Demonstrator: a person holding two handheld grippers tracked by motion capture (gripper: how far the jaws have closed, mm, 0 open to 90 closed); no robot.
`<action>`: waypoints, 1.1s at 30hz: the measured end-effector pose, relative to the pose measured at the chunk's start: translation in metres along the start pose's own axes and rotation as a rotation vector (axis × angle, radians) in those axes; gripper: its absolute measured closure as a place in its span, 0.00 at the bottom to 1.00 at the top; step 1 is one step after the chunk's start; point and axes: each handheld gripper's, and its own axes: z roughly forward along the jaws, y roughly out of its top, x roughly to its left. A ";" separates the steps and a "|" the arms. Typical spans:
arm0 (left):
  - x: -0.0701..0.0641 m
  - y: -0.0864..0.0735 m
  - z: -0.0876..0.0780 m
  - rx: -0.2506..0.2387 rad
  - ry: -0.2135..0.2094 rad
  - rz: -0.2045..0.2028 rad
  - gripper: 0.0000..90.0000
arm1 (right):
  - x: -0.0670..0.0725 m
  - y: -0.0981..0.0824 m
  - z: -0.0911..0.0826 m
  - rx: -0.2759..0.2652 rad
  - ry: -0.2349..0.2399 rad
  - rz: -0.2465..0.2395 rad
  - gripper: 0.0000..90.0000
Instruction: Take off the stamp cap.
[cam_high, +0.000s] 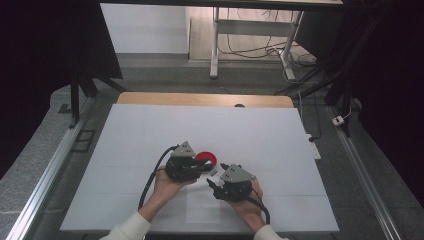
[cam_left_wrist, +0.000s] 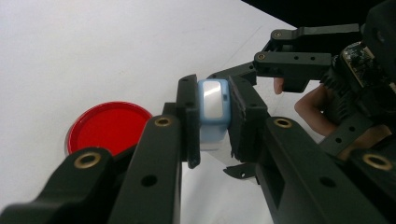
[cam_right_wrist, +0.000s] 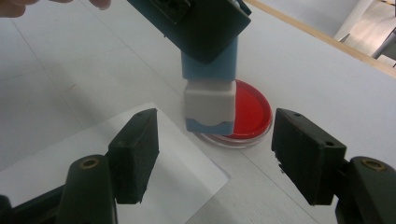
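Red dish on white table, just behind blue-white block; left gripper pinching block, right gripper spread below it

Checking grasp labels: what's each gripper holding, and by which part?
Left gripper clamps the blue-and-white block by its blue end; the white-capped end sticks out. Right gripper is open, holding nothing.

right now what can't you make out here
- Block sides: left gripper view, covered by the left gripper pads clamped on them.
- Red dish near half: right gripper view, behind the block.
- Block details: high view, too small.
- Right gripper body: right gripper view, cut off by the bottom edge.
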 end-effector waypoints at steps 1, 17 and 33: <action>0.000 0.000 0.000 0.000 0.000 0.000 0.84 | 0.000 0.000 0.001 0.002 0.001 0.000 0.35; 0.000 -0.001 0.002 0.002 0.000 -0.004 0.84 | 0.003 -0.001 0.006 0.030 -0.016 -0.017 0.48; -0.001 -0.001 0.003 0.006 -0.003 -0.002 0.84 | 0.005 -0.001 0.011 0.044 -0.040 -0.010 0.60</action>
